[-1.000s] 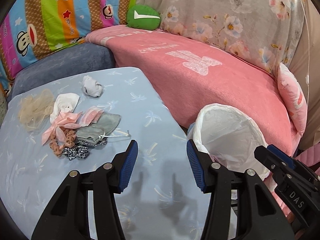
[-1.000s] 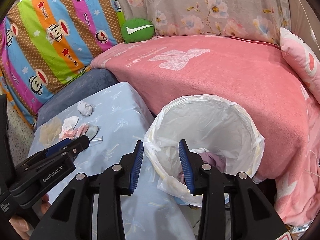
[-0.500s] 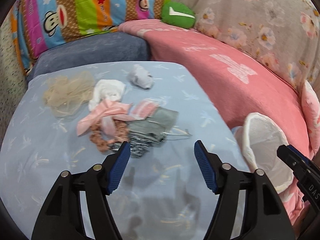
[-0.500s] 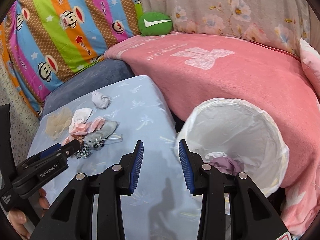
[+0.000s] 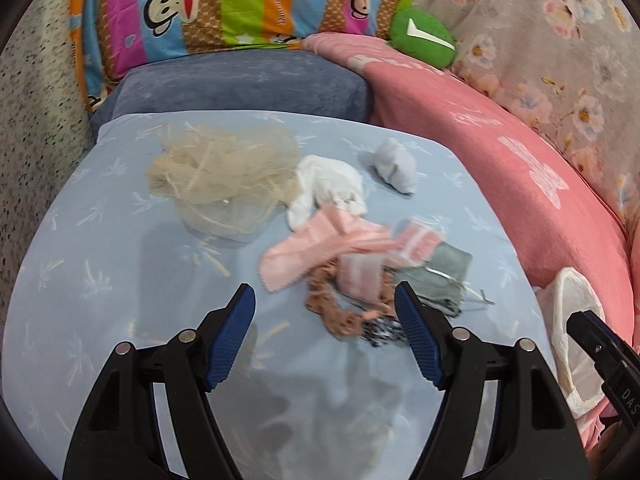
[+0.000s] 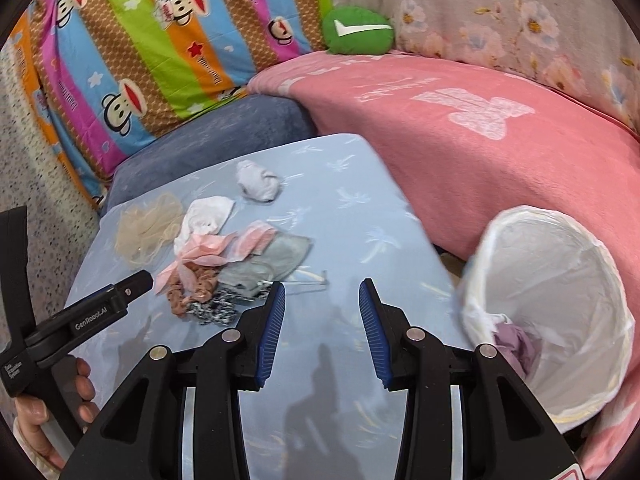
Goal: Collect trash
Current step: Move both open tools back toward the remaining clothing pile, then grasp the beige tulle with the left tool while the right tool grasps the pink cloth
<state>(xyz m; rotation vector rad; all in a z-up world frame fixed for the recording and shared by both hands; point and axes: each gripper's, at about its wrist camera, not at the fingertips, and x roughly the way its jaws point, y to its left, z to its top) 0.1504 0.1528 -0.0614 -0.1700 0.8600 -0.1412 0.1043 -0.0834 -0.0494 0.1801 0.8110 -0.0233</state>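
One heap of cloth scraps (image 5: pixel 360 256) is lying on the blue tabletop (image 5: pixel 120 280), its pieces overlapping too much to count: a beige net bundle (image 5: pixel 224 176), a white rag (image 5: pixel 328 188), pink pieces, a grey one, a brown scrunchie. It is stretching from far left toward near right. One crumpled grey wad (image 5: pixel 394 164) is sitting apart, beyond it. One white-lined trash bin (image 6: pixel 556 320) is standing off the tabletop's right edge, holding purple cloth (image 6: pixel 516 344). The left hand-held gripper (image 5: pixel 324 340) is hovering wide open just before the heap; the right hand-held gripper (image 6: pixel 322 332) is gaping too, empty.
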